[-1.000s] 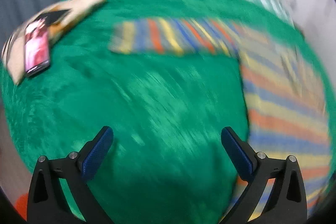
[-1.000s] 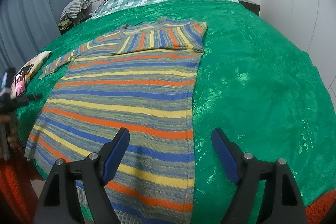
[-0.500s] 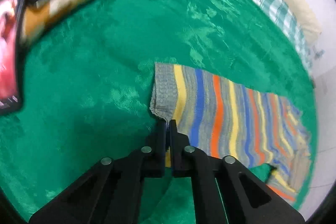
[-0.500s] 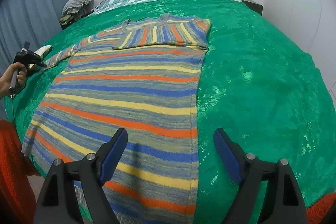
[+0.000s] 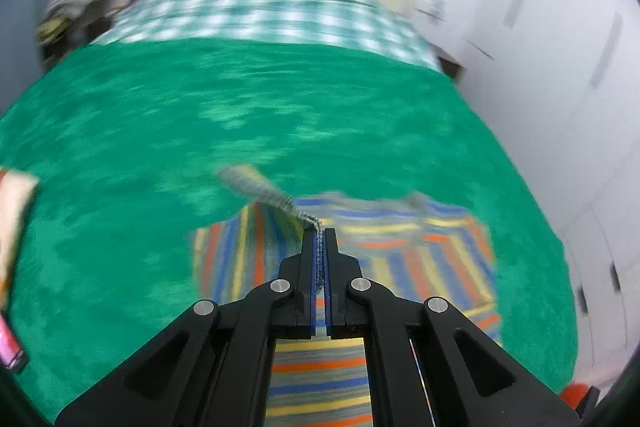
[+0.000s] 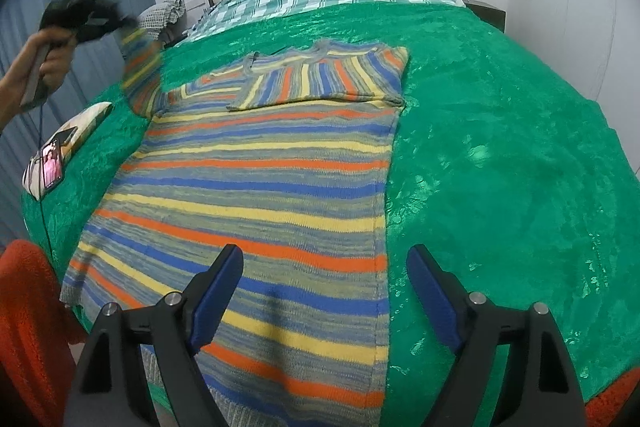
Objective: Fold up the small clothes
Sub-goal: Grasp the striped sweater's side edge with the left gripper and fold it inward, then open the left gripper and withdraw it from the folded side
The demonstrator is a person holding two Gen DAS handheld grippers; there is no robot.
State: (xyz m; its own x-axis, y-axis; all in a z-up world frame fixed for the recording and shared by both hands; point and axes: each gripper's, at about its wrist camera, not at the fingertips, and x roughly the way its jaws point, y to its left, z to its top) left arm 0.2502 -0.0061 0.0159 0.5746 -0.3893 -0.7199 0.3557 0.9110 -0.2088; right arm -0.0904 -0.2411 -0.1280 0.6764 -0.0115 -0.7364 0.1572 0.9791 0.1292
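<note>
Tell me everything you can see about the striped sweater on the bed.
The striped sweater is a knit in orange, blue, yellow and grey bands. It lies mostly flat on the green bedspread, hem nearest the right claw, which hangs open above it. One sleeve is already folded across the chest. The other sleeve is lifted off the bed, its grey cuff pinched in the shut left claw.

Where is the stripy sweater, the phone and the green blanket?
stripy sweater (image 6: 256,183): right wrist view, middle of body.
phone (image 6: 53,167): right wrist view, pink screen.
green blanket (image 6: 500,155): right wrist view, bare part right of sweater.
</note>
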